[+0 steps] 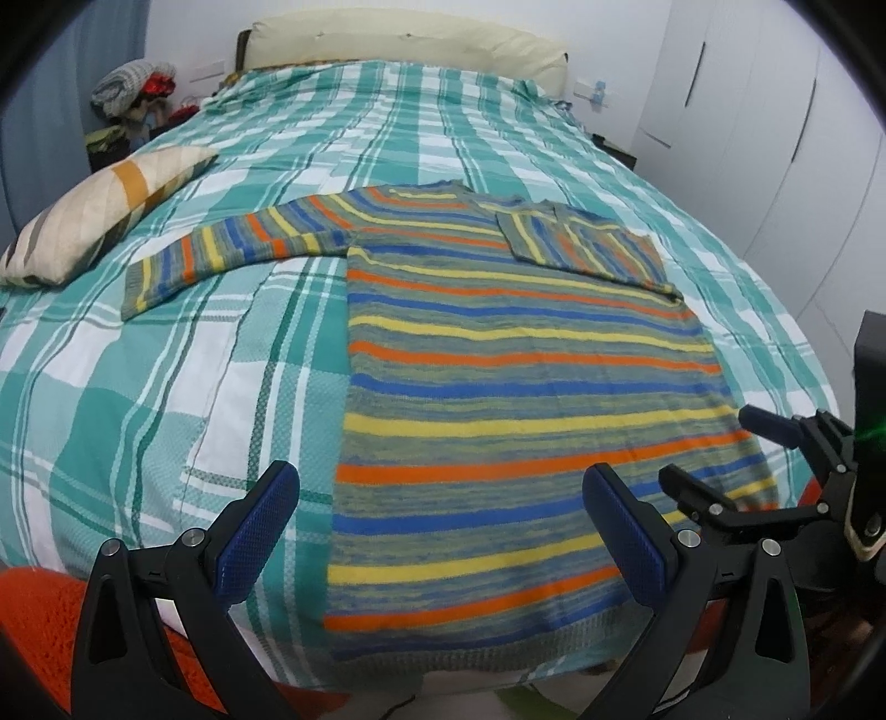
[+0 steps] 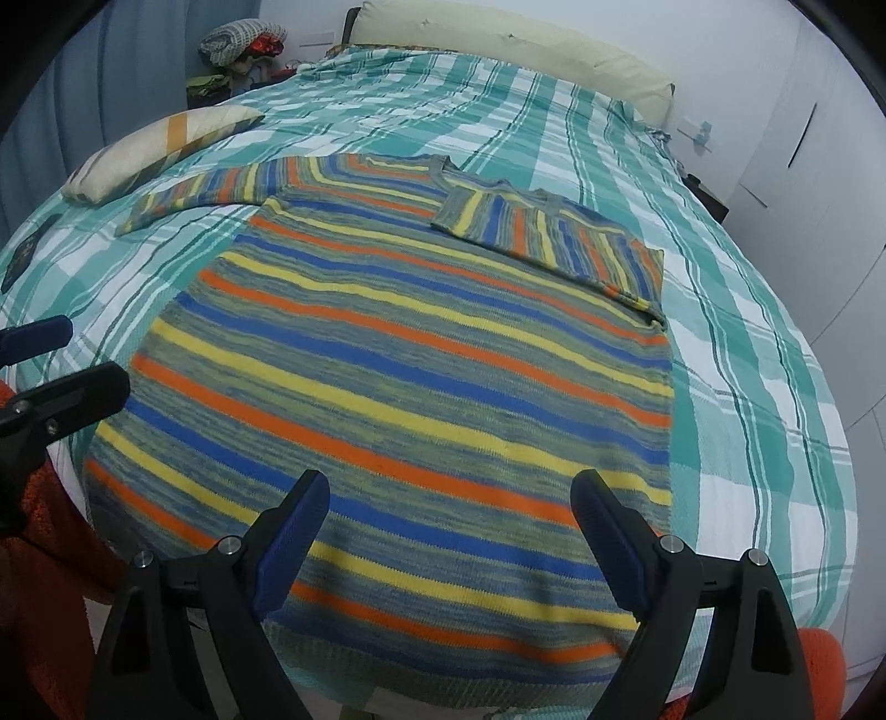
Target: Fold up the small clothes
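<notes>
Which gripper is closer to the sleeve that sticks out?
Left. The left gripper hangs over the sweater's hem on the side of the outstretched sleeve; the right gripper is farther across.

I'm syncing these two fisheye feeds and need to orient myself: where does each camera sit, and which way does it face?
Left wrist: sits on the left gripper near the bed's foot, faces the headboard over the striped sweater; its open fingers show, and the right gripper at right.
Right wrist: sits on the right gripper, same facing, sweater centred; the left gripper shows at left.
Shared: sweater, plaid bedspread, pillow.
</notes>
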A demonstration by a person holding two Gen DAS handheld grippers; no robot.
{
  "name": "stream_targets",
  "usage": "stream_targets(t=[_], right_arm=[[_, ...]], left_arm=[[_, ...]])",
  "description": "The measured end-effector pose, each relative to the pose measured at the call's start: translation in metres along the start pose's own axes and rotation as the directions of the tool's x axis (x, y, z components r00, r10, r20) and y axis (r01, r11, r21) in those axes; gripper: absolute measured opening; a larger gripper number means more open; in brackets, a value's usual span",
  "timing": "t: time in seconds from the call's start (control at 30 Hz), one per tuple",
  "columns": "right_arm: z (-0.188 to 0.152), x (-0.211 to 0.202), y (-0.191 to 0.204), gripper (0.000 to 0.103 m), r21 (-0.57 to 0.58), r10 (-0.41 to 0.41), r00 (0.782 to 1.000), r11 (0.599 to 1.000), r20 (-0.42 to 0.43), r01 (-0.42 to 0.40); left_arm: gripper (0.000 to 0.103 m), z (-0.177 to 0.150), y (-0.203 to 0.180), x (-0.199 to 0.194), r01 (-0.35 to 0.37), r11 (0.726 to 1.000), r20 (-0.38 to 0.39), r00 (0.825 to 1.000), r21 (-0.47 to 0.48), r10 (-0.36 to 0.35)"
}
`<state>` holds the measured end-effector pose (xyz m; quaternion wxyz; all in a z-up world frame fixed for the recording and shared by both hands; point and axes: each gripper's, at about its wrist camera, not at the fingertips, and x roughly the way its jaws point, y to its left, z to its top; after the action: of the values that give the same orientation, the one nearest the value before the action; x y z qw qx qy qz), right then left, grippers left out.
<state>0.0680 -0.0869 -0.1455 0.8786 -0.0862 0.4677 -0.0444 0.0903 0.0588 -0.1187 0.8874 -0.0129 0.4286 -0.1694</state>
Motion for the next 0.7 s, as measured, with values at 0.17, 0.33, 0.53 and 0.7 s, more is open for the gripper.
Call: stream_targets(t=[0.17, 0.33, 0.53, 0.7], right_arm=[[0.000, 0.003, 0.006, 0.088, -0.018, 0.003, 1.000, 1.000, -0.008, -0.003], [0.001, 0.006, 0.010, 0.088, -0.028, 0.010, 1.000, 1.000, -0.014, -0.011], [0.001, 0.008, 0.013, 0.088, -0.028, 0.019, 1.000, 0.999, -0.014, -0.019], [0.000, 0.012, 0.010, 0.088, -0.014, 0.026, 0.999, 1.000, -0.022, -0.026]], left_arm=[[0.102, 0.001, 0.002, -0.001, 0.006, 1.000, 0.000, 1.000, -0.008, -0.006], [0.102, 0.001, 0.004, -0.001, 0.006, 1.000, -0.003, 1.000, -0.013, -0.006], [0.102, -0.001, 0.004, 0.003, 0.000, 1.000, -0.018, 1.000, -0.018, 0.000], [0.102, -0.002, 0.002, 0.006, -0.008, 1.000, -0.028, 1.000, -0.012, 0.007]])
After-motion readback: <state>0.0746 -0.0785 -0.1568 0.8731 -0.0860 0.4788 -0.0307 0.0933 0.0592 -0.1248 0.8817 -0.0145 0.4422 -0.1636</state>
